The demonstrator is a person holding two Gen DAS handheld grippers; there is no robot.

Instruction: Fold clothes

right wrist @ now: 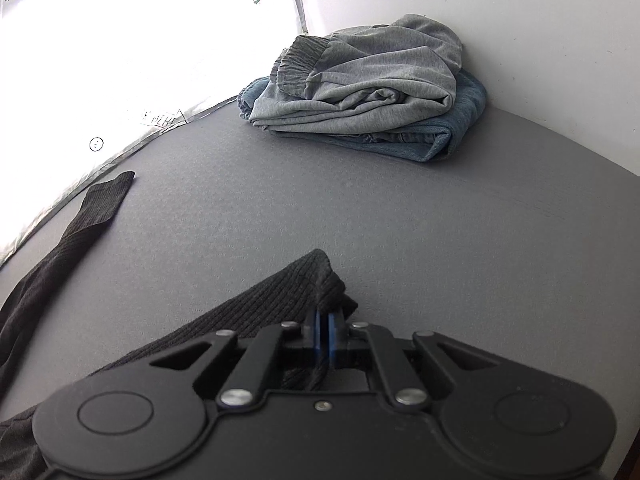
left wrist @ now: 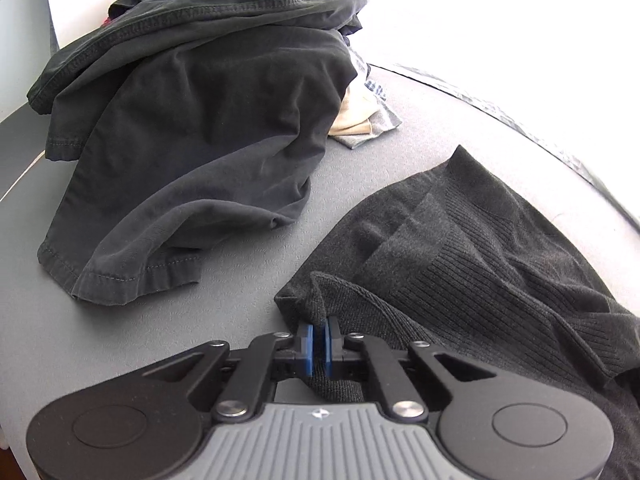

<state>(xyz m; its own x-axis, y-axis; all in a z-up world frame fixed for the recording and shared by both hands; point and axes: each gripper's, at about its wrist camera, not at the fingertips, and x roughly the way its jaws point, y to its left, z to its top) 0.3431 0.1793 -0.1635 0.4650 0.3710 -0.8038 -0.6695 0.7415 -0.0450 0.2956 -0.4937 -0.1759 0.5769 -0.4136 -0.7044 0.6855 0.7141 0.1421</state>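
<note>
Left gripper (left wrist: 320, 334) pinched tight on a bunched edge of the dark ribbed knit garment (left wrist: 472, 248); right gripper (right wrist: 323, 326) clamped likewise on another edge of it. Gripped at two points, probably to lift and spread it flat on the grey table (right wrist: 360, 208). Waiting beyond: a heap of dark unfolded clothes (left wrist: 192, 120). Stacked by the wall, folded grey and blue pieces (right wrist: 360, 92).

Both wrist cameras look steeply down, close over the grey tabletop (left wrist: 120, 340). The left view faces a dark clothes pile (left wrist: 192, 120), the right a folded stack (right wrist: 360, 92); both share the ribbed dark garment (left wrist: 480, 248).
</note>
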